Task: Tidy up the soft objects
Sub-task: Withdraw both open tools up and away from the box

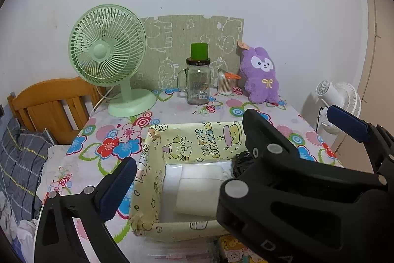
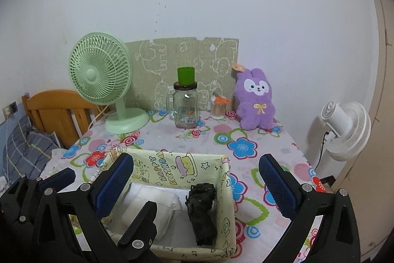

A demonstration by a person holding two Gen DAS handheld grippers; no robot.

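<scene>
Yellow cartoon paper printed with "Happy Birthday" covers an open box [image 2: 227, 191] that stands at the near edge of a table [image 2: 270, 137] dressed in a bright flowered cloth. Inside the box lie two soft things: white folded packets [image 2: 152, 199] fill the left side of its floor, and a crumpled black bundle [image 2: 202, 211] lies along its right wall, apart from the packets.

Both hand-held grippers hang above the box with nothing between their blue-padded fingers. The right gripper [image 2: 197, 191] has its jaws spread wide, one finger over the box's left wall and the other out past its right wall. The left gripper [image 1: 231, 159] is likewise spread wide, with its left finger [image 1: 118, 186] just outside the box's left wall; in the left wrist view, black frame parts of the other gripper cover the right half of the box.

Along the far edge of the table, against the wall, stand a pale green fan [image 2: 98, 73] at the left corner, a glass jar [image 2: 186, 107] with a green cup on its lid, a small tub of cotton swabs [image 2: 218, 110], and a purple plush rabbit [image 2: 254, 100] sitting upright toward the right corner. A white fan [image 2: 344, 130] stands beyond the table's right edge.
</scene>
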